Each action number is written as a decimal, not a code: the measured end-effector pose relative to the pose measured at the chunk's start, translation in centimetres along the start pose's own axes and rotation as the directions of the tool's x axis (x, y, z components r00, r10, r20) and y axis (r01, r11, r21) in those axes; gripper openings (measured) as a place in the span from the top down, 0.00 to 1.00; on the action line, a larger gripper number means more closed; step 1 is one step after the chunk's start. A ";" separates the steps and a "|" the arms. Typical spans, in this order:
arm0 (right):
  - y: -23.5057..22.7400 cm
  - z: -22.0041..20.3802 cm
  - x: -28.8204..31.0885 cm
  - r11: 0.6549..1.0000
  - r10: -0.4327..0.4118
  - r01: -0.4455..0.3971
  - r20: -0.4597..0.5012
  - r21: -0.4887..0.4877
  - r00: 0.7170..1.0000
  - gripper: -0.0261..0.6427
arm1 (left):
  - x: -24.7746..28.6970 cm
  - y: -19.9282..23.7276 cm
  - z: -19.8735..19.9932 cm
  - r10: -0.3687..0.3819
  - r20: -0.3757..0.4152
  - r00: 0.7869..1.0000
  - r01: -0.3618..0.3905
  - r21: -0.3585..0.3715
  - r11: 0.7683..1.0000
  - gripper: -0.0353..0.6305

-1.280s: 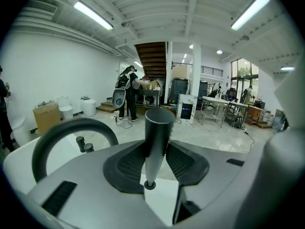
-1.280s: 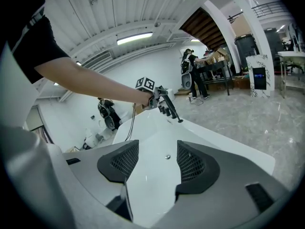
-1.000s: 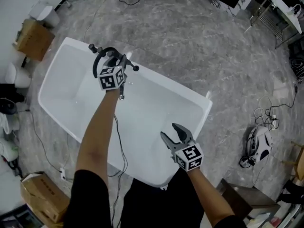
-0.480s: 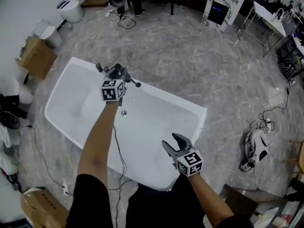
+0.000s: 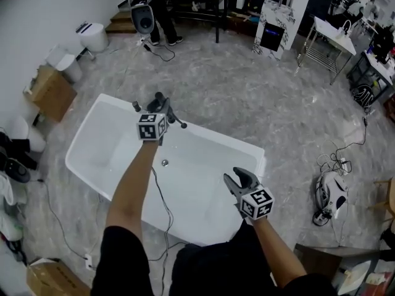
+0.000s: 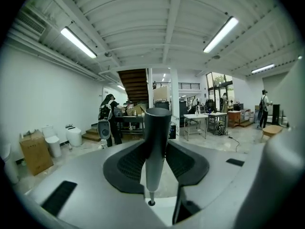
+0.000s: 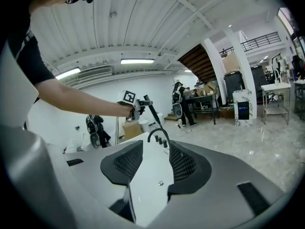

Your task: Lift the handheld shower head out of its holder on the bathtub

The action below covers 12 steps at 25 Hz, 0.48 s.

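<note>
A white bathtub (image 5: 92, 137) lies below me on the marble floor. My left gripper (image 5: 162, 105) hangs above the tub's far rim, shut on the dark handle of the shower head (image 5: 179, 122). In the left gripper view that round handle (image 6: 155, 142) stands upright, pinched between the pads of the left gripper (image 6: 156, 163). The black arched faucet (image 7: 158, 133) and its knobs stay on the rim below it. My right gripper (image 5: 237, 179) hovers over the tub's near end. Its jaws have just been closing and stand open, with nothing between them, as the right gripper view (image 7: 156, 159) shows.
A drain (image 5: 165, 163) sits in the tub floor. Cardboard boxes (image 5: 50, 91) and toilets (image 5: 92, 36) line the left wall. A speaker (image 5: 144, 20), a person and tables stand at the back. A white machine (image 5: 333, 196) with cables lies on the floor at right.
Both grippers have risen above the tub, the left one carrying the shower head up off the rim. The right gripper's jaws have narrowed.
</note>
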State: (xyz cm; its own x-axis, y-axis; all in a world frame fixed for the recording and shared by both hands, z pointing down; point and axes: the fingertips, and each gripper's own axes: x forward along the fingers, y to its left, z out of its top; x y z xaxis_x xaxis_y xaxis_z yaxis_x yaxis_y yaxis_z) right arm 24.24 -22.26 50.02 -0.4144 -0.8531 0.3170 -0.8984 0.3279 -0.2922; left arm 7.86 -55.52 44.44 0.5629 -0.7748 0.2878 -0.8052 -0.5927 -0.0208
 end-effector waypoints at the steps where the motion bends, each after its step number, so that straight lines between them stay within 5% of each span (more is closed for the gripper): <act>1: 0.4 0.7 0.0 1.000 -0.001 0.001 0.011 -0.006 1.000 0.72 | -0.3 0.3 0.9 -0.007 0.007 1.000 0.007 0.012 1.000 0.76; 5: 2.3 2.7 -0.4 1.000 0.020 -0.019 0.063 -0.021 0.998 0.86 | -1.6 0.6 4.3 -0.043 0.037 0.998 0.041 0.055 0.998 0.76; 12: 4.3 4.2 -1.6 0.998 -0.004 0.010 0.109 -0.058 0.994 0.95 | -4.1 0.1 8.0 -0.071 0.108 0.992 0.062 0.077 0.995 0.76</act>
State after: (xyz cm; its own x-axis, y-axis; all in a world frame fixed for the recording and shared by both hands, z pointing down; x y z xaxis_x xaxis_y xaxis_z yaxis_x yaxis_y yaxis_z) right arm 21.63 -21.17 44.51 -0.3925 -0.8936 0.2179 -0.9095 0.3419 -0.2363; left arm 6.97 -54.10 35.61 0.6352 -0.7502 0.1835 -0.7516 -0.6551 -0.0768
